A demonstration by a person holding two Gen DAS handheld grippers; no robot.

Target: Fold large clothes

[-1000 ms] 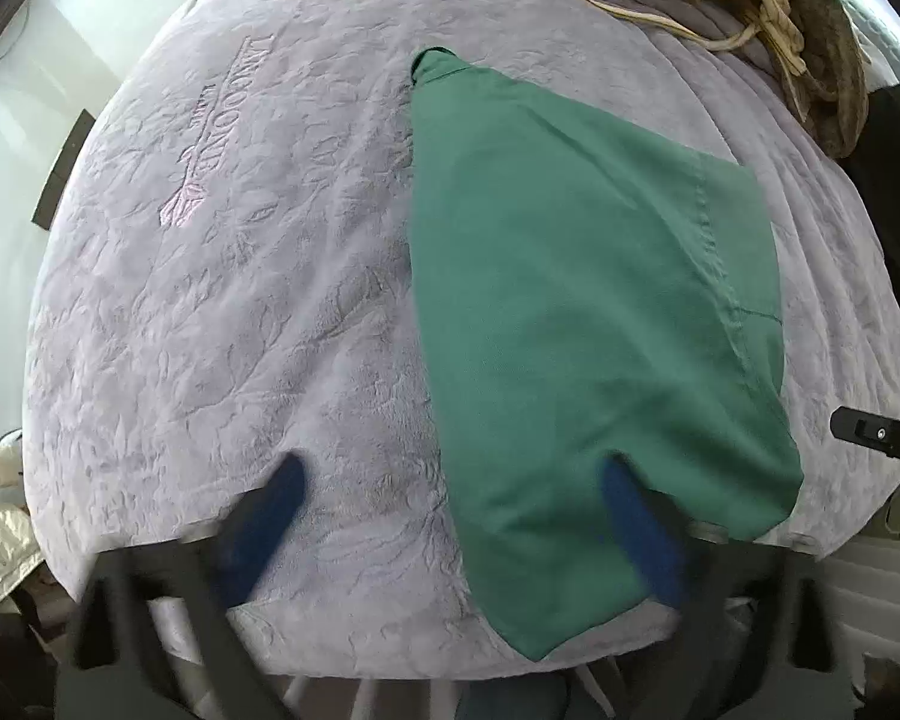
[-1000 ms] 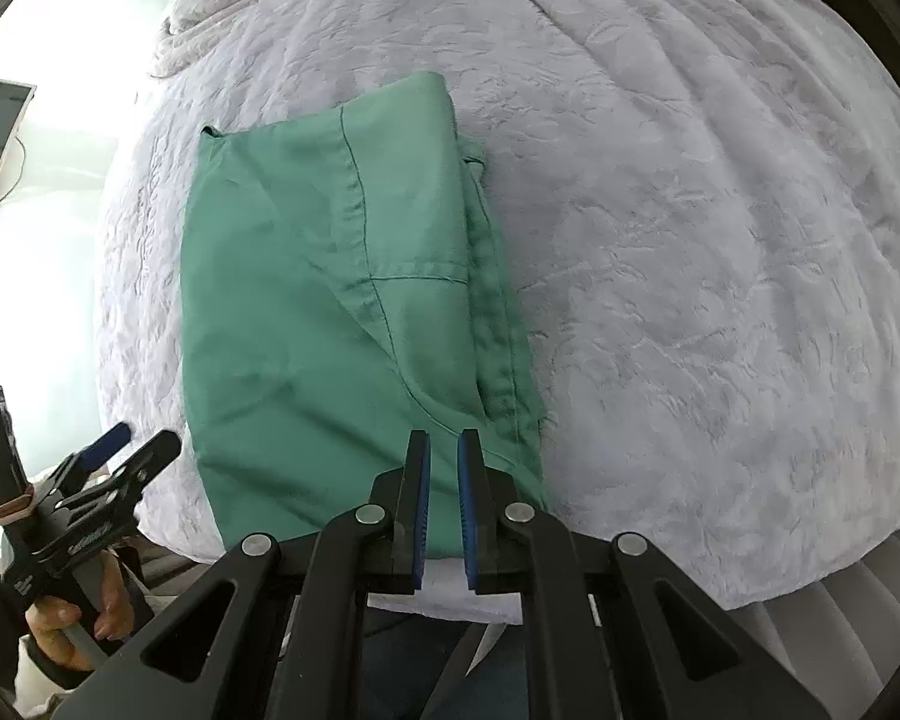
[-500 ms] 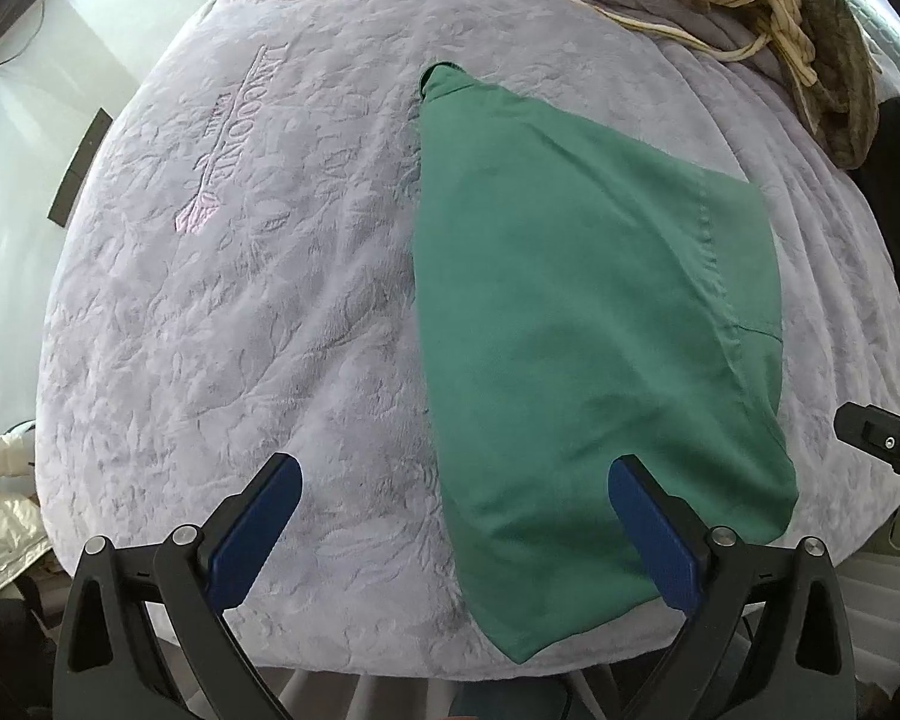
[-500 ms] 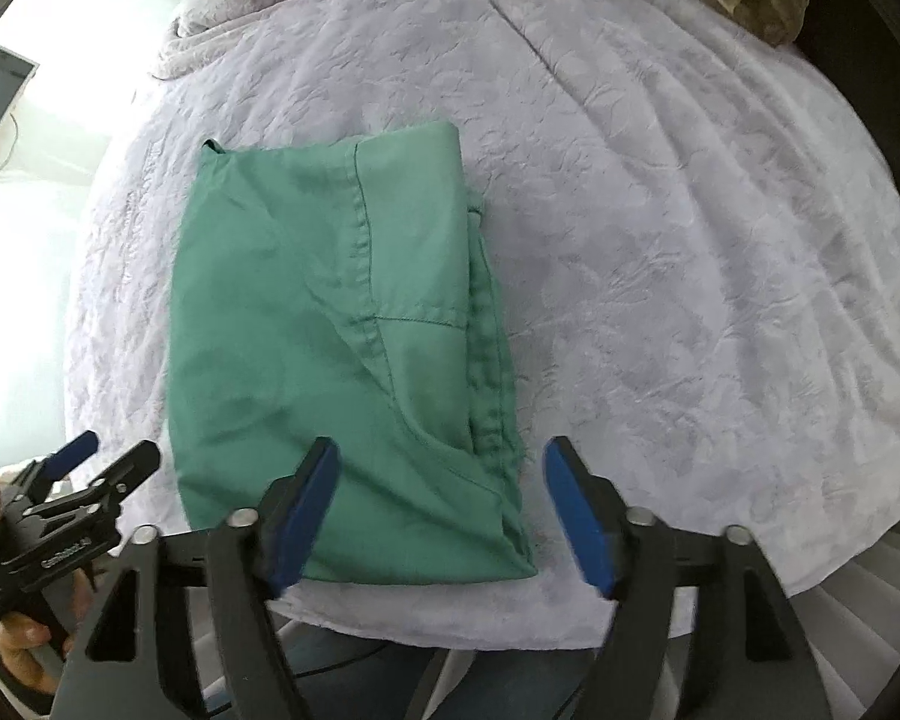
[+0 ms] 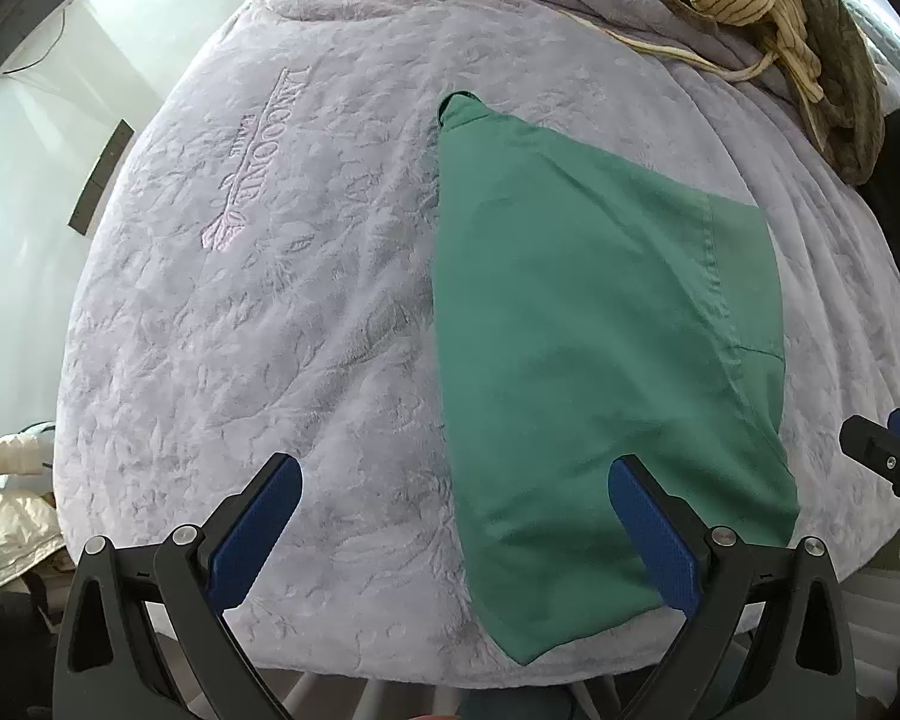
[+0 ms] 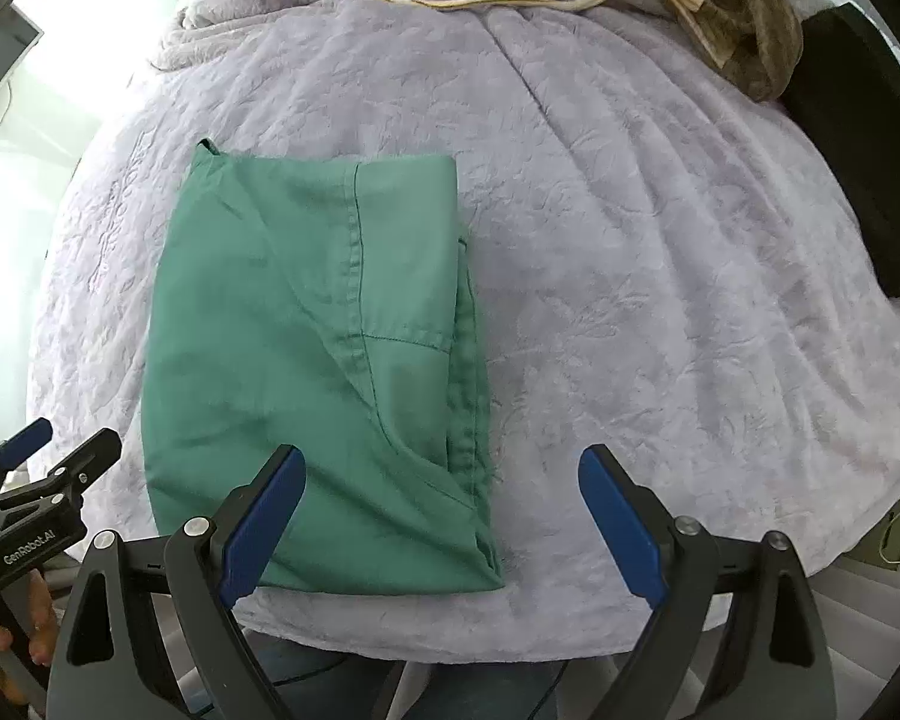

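Green garment [image 6: 318, 360] folded flat on lavender blanket [image 6: 660, 276], underlayers hidden; near edge under right gripper [image 6: 441, 516], jaws spread, empty; left gripper [image 5: 450, 528] likewise spread, garment ahead-right; bare blanket ahead-left

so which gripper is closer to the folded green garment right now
Roughly even; maybe the right. The right gripper opens over the green garment at its near right corner; the left gripper straddles its near left edge. Neither is gripping it.
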